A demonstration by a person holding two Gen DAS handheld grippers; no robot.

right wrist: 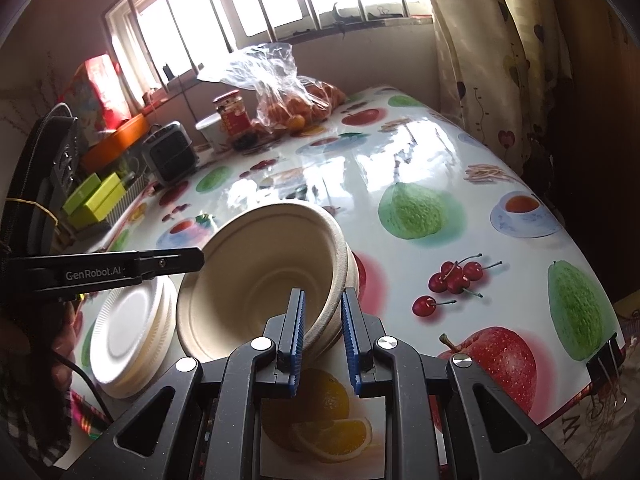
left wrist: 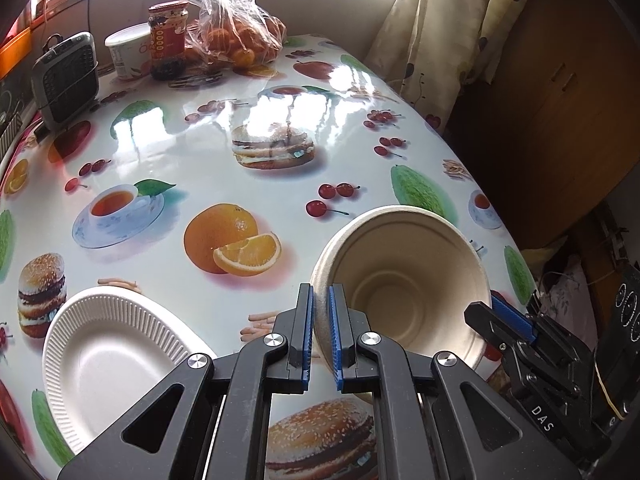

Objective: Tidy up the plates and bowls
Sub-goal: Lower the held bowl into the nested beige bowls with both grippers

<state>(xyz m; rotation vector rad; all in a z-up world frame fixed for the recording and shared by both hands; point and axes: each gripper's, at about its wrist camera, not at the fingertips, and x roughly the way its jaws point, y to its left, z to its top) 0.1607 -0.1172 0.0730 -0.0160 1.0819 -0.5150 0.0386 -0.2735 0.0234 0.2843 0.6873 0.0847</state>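
Beige pulp bowl (left wrist: 404, 280) tipped on its side near the bench's near edge, opening turned toward both wrist cameras. From the right wrist view, looks like more than one bowl nested: doubled rim (right wrist: 340, 256) visible on the right side.

Left gripper (left wrist: 320, 336): jaws nearly closed, pinching the bowl's left rim between the blue pads (left wrist: 307, 332). Firm contact, rim wall sandwiched.

Right gripper (right wrist: 322, 344): jaws narrowed, straddling the bowl's rim on the opposite side, one pad inside the bowl and one outside. Left pad (right wrist: 297, 332) against the inner wall; small gap visible at the outer pad, so full clamp cannot be confirmed. Same gripper seen in the left wrist view at the bowl's right edge (left wrist: 508, 320).

Stack of white ribbed paper plates (right wrist: 132, 332) flat on the bench, left of the bowl, just beside it; rims possibly touching, cannot tell. Top plate (left wrist: 116, 356) empty, partly hidden behind the left gripper body.

Bench (left wrist: 192, 128) covered in glossy fruit-and-burger print cloth, strong window glare mid-surface.

Far end of bench, well apart from the bowl: clear bag of oranges (left wrist: 236, 40), red-labelled jar (left wrist: 168, 36), white tub (left wrist: 128, 52) beside the jar, small grey fan heater (left wrist: 66, 80) at the left. Curtain (left wrist: 432, 32) hanging at the far right corner.
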